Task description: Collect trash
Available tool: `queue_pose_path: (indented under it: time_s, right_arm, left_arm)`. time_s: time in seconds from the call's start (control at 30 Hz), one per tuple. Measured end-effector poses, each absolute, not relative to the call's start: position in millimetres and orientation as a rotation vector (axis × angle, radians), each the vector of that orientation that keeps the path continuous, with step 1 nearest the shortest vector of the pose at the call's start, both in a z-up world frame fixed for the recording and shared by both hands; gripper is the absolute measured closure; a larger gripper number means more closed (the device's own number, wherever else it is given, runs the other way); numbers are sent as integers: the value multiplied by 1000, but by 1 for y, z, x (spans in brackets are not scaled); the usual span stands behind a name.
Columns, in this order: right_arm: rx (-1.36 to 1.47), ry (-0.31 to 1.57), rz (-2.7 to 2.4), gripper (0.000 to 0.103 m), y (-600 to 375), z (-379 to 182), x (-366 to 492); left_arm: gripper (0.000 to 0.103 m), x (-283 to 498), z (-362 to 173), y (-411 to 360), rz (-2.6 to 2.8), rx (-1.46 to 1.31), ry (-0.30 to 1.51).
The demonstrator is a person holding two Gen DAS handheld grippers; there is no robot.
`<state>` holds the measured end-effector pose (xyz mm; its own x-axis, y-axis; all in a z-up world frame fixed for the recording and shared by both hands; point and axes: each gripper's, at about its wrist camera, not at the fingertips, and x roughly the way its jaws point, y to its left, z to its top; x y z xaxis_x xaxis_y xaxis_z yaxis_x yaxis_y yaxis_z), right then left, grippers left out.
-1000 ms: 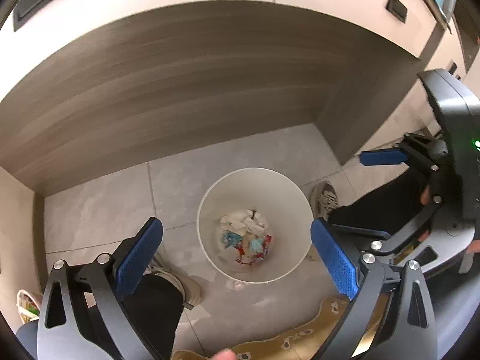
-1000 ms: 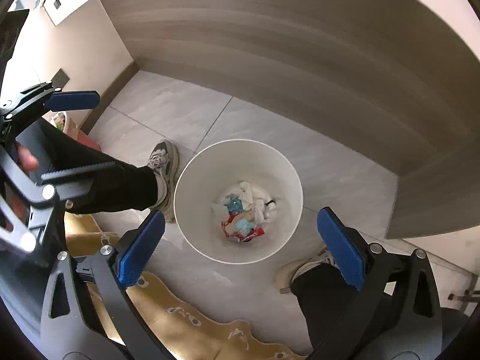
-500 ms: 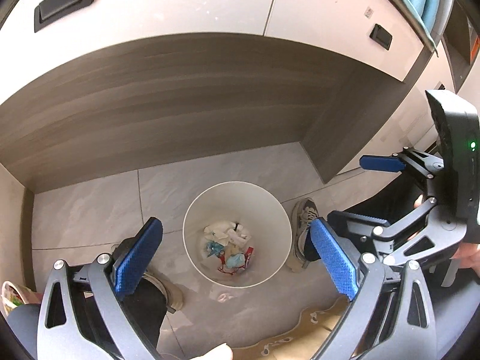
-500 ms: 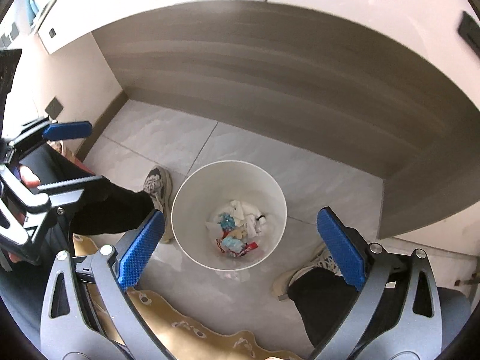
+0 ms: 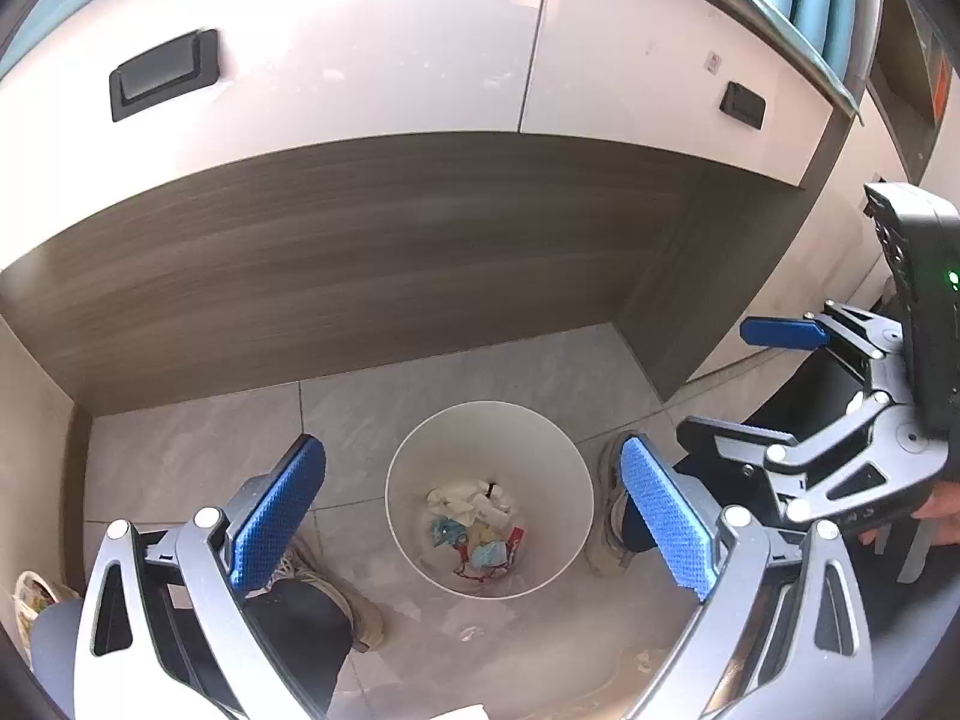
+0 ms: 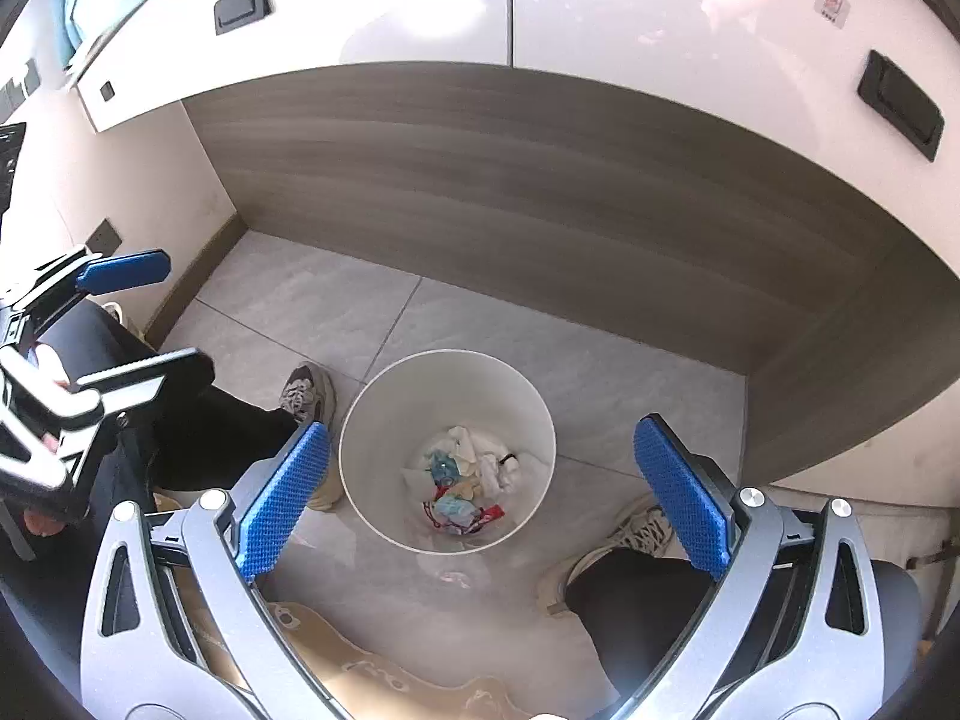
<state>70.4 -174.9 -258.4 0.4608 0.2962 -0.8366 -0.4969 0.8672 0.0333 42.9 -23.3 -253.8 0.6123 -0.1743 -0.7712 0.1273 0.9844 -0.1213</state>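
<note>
White wastebasket (image 5: 489, 495) stands on grey tile floor (image 5: 198, 456) under a desk w/ wood-grain back panel (image 5: 360, 252), its trash pile (image 5: 474, 525) of crumpled tissues & coloured wrappers at the bottom. One small scrap (image 5: 471, 633) lies on the tile just outside the bin. A sneaker (image 6: 306, 393) sits either side of it, beside a tan rug (image 6: 372, 678). Left gripper (image 5: 474, 516) hangs above the bin, blue pads spread wide, nothing held. Right gripper (image 6: 480, 492) same: wide apart, empty. White drawers (image 5: 372, 48) w/ black handles above.
</note>
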Motion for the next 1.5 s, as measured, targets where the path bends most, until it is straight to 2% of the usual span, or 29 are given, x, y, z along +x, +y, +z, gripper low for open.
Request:
queue_pose_path:
  time_s: [0.5, 0.73, 1.03, 1.5]
  right_arm:
    - [-168, 893, 484, 5, -192, -222, 51]
    - [-88, 820, 531, 5, -216, -163, 19]
    - [-92, 637, 563, 5, -219, -70, -17]
    - [-117, 505, 570, 5, -223, 0, -36]
  left_arm:
    - [6, 18, -226, -24, -208, -89, 832]
    - [6, -16, -173, -13, -193, -85, 727]
    - [6, -41, -85, -15, -153, -1, 603]
    - [6, -62, -20, -24, -108, 46, 507]
